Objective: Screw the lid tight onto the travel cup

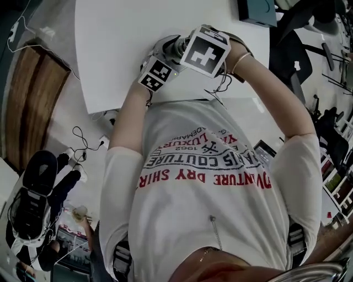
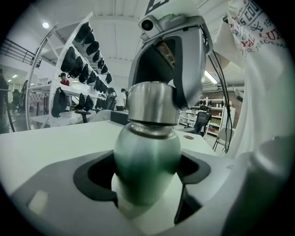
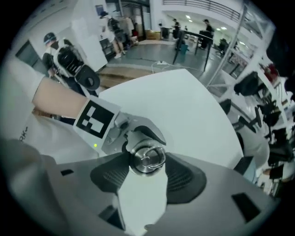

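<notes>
A green metal travel cup [image 2: 146, 166] stands upright between the jaws of my left gripper [image 2: 147, 193], which is shut on its rounded body. On the cup's neck sits the silver lid [image 2: 152, 103]. My right gripper [image 3: 147, 162] comes down from above and is shut on that lid [image 3: 147, 158], with its black pads against both sides. In the head view both grippers meet over the near edge of the white table [image 1: 127, 44]: the left marker cube [image 1: 157, 74] is beside the right marker cube [image 1: 205, 50]. The cup is mostly hidden there.
A teal box [image 1: 256, 11] sits at the table's far right corner. Cables and a black bag [image 1: 33, 193] lie on the floor to the left. Racks of dark gear [image 2: 78, 60] and office chairs stand beyond the table.
</notes>
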